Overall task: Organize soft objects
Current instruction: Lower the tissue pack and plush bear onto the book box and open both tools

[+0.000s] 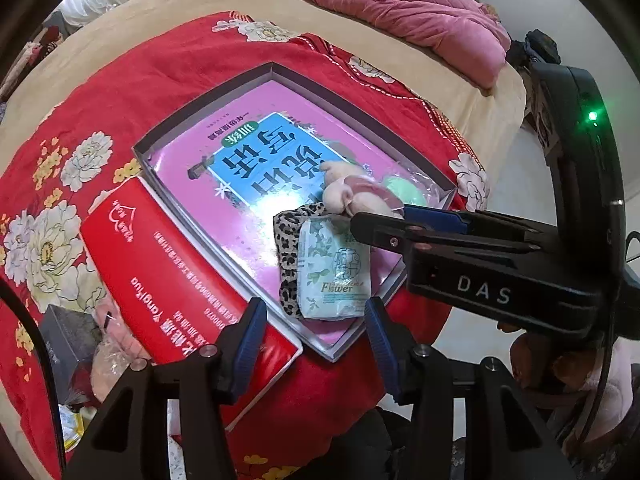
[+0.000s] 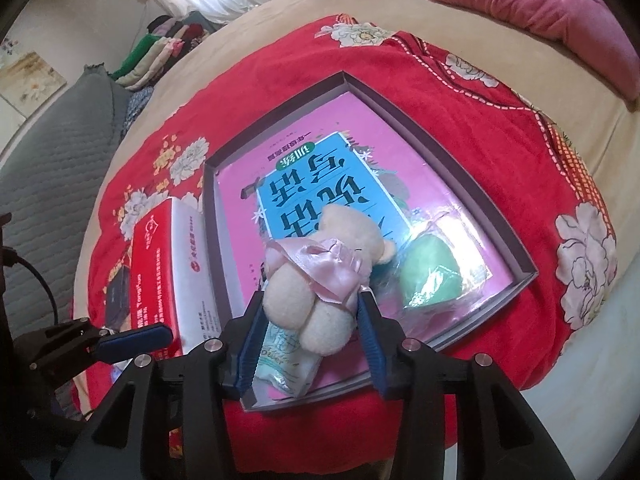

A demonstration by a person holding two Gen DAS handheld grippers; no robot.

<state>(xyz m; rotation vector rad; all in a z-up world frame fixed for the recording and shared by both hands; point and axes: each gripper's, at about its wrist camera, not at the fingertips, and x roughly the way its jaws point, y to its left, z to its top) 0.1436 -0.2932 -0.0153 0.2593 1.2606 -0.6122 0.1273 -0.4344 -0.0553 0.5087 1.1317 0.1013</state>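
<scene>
A shallow grey box (image 1: 224, 96) (image 2: 460, 152) lies on a red floral blanket with a pink and blue book in it. Inside at the near end lie a tissue pack (image 1: 334, 272) (image 2: 286, 364), a leopard-print fabric piece (image 1: 288, 256) and a green object in clear wrap (image 2: 432, 276) (image 1: 404, 190). A cream teddy bear with a pink ribbon (image 2: 316, 280) (image 1: 352, 192) sits between my right gripper's fingers (image 2: 308, 340), which look shut on it over the box. My left gripper (image 1: 314, 332) is open and empty, just in front of the tissue pack.
A red and white carton (image 1: 176, 272) (image 2: 176, 272) lies left of the box. A dark small box (image 1: 76, 340) and wrapped items sit at the lower left. A pink quilt (image 1: 400, 4) lies at the far side of the bed. Folded clothes (image 2: 160, 52) are stacked beyond.
</scene>
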